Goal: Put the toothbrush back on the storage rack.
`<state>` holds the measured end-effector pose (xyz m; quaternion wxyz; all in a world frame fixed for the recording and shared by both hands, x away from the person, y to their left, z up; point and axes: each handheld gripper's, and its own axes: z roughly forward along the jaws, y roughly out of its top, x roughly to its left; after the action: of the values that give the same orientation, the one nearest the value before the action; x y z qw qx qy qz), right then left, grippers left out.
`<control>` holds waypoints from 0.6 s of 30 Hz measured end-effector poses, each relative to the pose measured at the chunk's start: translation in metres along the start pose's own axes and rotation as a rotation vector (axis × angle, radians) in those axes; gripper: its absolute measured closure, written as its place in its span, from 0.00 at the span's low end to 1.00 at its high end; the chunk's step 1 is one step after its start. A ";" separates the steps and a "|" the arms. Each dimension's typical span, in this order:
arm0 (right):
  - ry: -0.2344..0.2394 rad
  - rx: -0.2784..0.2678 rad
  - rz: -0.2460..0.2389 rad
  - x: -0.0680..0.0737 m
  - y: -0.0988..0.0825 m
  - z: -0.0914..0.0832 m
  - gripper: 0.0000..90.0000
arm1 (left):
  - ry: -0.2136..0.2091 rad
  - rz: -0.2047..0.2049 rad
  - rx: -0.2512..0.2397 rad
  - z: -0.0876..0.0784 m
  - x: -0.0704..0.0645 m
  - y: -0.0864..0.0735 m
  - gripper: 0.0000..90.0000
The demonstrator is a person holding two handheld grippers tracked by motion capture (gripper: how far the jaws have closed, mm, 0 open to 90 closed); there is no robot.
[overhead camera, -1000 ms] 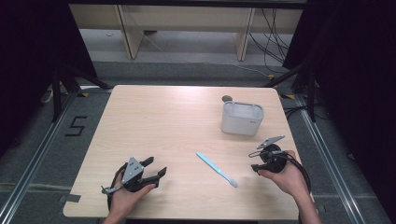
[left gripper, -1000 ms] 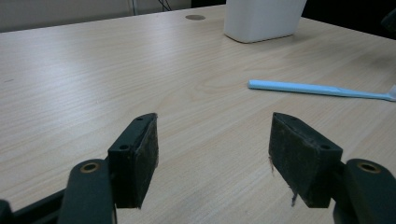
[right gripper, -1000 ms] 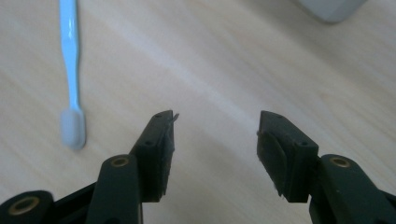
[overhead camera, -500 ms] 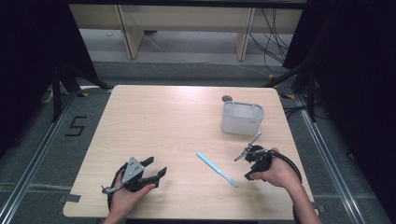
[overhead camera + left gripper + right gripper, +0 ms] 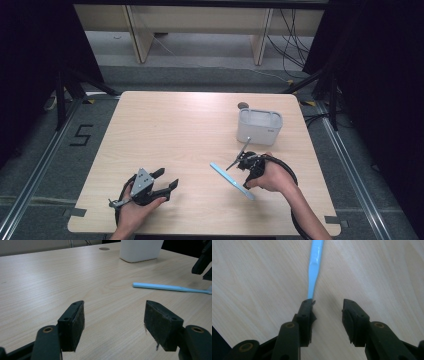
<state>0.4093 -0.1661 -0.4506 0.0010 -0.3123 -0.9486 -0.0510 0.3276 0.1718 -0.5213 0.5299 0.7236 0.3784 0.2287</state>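
Observation:
A light blue toothbrush (image 5: 226, 176) lies flat on the wooden table (image 5: 185, 130), right of centre near the front. My right gripper (image 5: 243, 175) hovers low over its near end. In the right gripper view the toothbrush (image 5: 314, 267) runs away from the jaws and its near end vanishes under the left pad. The right gripper (image 5: 328, 302) is open; its jaws have just been closing, with bare wood in the gap. My left gripper (image 5: 168, 178) rests at the front left, open and holding nothing (image 5: 115, 307). From there the toothbrush (image 5: 170, 287) lies off to the right.
A white rectangular container (image 5: 259, 127) stands behind the right hand, toward the back right. A small dark round mark (image 5: 243, 105) sits on the table just behind it. Black frame legs and cables surround the table on the floor.
My right hand has slid left from the table's right edge to the toothbrush, and its jaws have narrowed. The left gripper and the toothbrush have stayed put.

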 end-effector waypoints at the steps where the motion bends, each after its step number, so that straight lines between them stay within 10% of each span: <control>1: 0.000 0.000 0.000 0.000 0.000 0.000 0.69 | 0.000 0.000 0.000 0.000 0.000 0.000 0.36; 18: 0.002 0.053 -0.060 0.005 0.034 0.018 0.76 | 0.000 0.001 0.003 0.000 0.000 0.000 0.36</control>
<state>0.4256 -0.1341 -0.4647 0.0088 -0.2836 -0.9586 -0.0261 0.3276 0.1715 -0.5213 0.5288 0.7247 0.3782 0.2284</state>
